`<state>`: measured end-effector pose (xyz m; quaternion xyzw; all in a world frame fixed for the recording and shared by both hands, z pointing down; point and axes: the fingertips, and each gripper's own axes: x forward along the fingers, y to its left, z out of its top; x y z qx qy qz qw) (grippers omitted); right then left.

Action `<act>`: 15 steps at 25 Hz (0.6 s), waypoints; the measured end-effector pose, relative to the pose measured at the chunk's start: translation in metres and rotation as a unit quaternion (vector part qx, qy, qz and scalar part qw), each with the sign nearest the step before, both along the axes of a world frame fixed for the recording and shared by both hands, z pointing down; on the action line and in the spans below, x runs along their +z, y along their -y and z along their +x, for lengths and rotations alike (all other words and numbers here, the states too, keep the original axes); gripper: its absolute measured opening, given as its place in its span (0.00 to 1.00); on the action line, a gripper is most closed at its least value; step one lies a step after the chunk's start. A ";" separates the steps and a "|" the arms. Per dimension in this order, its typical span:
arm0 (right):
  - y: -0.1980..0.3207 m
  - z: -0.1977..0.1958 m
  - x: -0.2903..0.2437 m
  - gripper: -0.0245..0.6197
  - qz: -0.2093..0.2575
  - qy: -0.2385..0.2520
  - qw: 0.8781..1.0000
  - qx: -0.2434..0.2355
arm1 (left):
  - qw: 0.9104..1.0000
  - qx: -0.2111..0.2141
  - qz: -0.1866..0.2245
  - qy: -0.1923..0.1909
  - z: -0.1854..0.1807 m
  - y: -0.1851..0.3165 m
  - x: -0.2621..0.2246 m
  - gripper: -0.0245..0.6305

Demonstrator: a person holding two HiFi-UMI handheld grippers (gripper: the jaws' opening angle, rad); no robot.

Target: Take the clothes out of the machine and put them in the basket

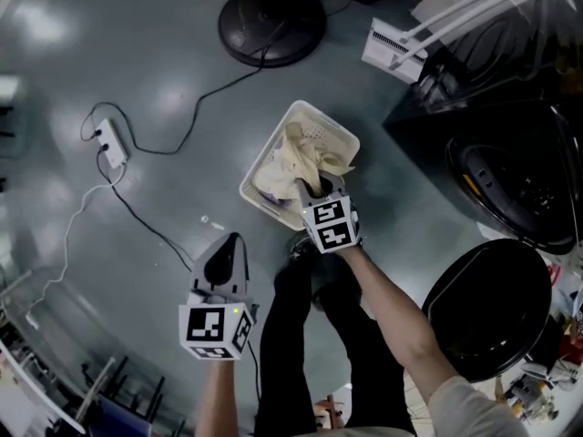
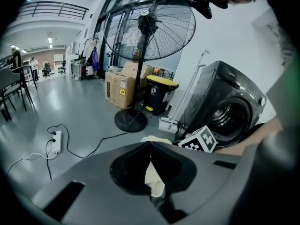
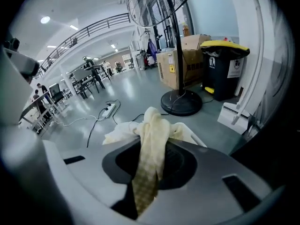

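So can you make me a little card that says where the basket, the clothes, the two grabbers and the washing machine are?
basket: white, on the floor, holds cream clothes
right gripper: over the basket, fingers shut on a cream cloth
left gripper: beside the basket, over the floor, fingertips together
washing machine: at the right, round door open
fan base: on the floor past the basket
power strip: on the floor, at the left

I see a pale yellow cloth (image 3: pixel 149 158) with a fine checked weave, a white basket (image 1: pixel 330 124), a dark grey washing machine (image 2: pixel 215 95), a glossy grey floor (image 1: pixel 137 44) and a black bin (image 3: pixel 220 76) with a yellow lid (image 3: pixel 224 46).
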<state>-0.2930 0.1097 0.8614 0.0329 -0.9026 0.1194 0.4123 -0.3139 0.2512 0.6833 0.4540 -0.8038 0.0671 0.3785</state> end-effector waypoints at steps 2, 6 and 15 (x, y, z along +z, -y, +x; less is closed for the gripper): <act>0.002 -0.006 0.020 0.17 0.000 -0.009 1.000 -0.002 | 1.000 -0.008 -0.003 0.002 -0.003 -0.004 0.004 0.07; -0.001 -0.006 0.062 0.17 0.004 -0.041 0.999 -0.022 | 1.000 -0.019 -0.010 0.003 -0.007 -0.014 0.014 0.07; -0.014 -0.001 0.124 0.20 0.018 -0.091 0.994 -0.060 | 1.000 -0.021 -0.018 -0.005 -0.006 -0.022 0.036 0.07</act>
